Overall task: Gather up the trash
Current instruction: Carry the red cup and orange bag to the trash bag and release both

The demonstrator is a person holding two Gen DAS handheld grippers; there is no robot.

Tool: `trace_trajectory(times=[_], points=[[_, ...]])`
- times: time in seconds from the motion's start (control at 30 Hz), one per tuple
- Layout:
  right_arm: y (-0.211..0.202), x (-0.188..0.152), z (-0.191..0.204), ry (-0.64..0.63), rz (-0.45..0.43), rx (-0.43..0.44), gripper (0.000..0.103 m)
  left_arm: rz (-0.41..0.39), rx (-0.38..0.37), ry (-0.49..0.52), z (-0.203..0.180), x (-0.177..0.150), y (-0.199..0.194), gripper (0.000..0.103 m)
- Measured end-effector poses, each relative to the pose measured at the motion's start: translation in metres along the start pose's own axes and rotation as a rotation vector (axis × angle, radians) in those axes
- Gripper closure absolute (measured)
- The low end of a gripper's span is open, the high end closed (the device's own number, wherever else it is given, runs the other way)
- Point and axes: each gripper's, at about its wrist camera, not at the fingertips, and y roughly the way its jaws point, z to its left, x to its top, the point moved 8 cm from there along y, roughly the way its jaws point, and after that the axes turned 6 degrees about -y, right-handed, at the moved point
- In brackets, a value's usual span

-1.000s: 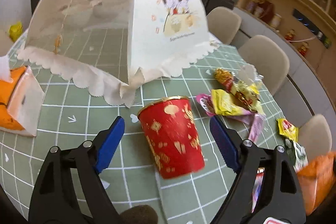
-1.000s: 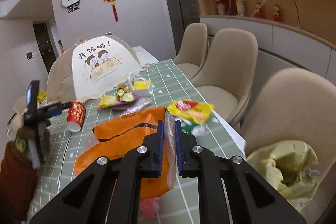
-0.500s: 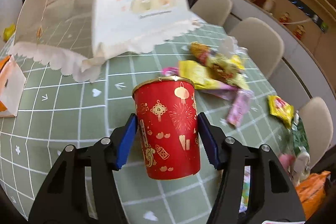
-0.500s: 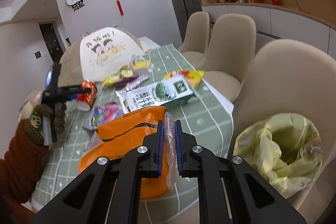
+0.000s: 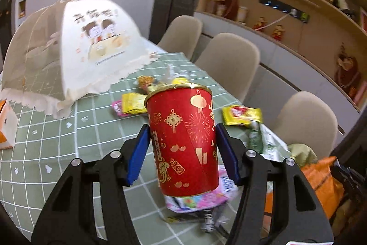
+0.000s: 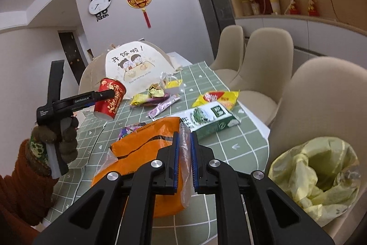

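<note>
My left gripper (image 5: 182,153) is shut on a red paper cup (image 5: 183,139) with gold festive prints and holds it above the green checked tablecloth (image 5: 68,144). The right wrist view shows the same cup (image 6: 110,98) raised over the table. My right gripper (image 6: 183,150) is shut on the clear edge of an orange plastic bag (image 6: 142,146) lying at the table's near end. A bin lined with a yellow-green bag (image 6: 321,176) stands open on the right of the table.
A white mesh food cover (image 6: 135,68) stands at the far end. Snack wrappers lie mid-table: a yellow packet (image 6: 218,97), a green-and-white pouch (image 6: 211,121), a purple stick pack (image 6: 164,106). Beige chairs (image 6: 268,61) line the right side. A tissue box (image 5: 6,125) sits left.
My left gripper closed on the red cup and lifted it off the table, swinging right. My right gripper stayed shut on the orange bag while its view swung right, bringing the bin into view.
</note>
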Motion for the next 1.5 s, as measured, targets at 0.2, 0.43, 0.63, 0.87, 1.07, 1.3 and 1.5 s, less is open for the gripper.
trace_trajectory(times=[0.2, 0.43, 0.63, 0.87, 1.07, 1.3, 1.5], points=[[-0.039, 0.016, -0.023, -0.04, -0.066, -0.112, 0.093, -0.039, -0.113, 0.068, -0.06, 0.0, -0.022, 0.048], [-0.099, 0.008, -0.098, -0.052, -0.1, -0.4, 0.093, -0.019, -0.276, 0.147, -0.167, -0.022, -0.018, 0.047], [-0.161, -0.004, -0.183, -0.044, -0.096, -0.695, 0.092, 0.064, -0.412, 0.168, -0.27, -0.073, 0.013, 0.047], [-0.191, -0.046, -0.259, 0.067, -0.079, -0.778, 0.092, 0.264, -0.434, 0.214, -0.35, -0.152, 0.085, 0.047], [-0.172, -0.083, -0.302, 0.155, -0.035, -0.748, 0.092, 0.377, -0.41, 0.23, -0.38, -0.192, 0.149, 0.046], [-0.151, -0.103, -0.334, 0.217, -0.008, -0.717, 0.092, 0.446, -0.401, 0.237, -0.385, -0.208, 0.176, 0.041], [-0.138, -0.102, -0.337, 0.224, -0.008, -0.722, 0.092, 0.463, -0.409, 0.217, -0.387, -0.206, 0.176, 0.034]])
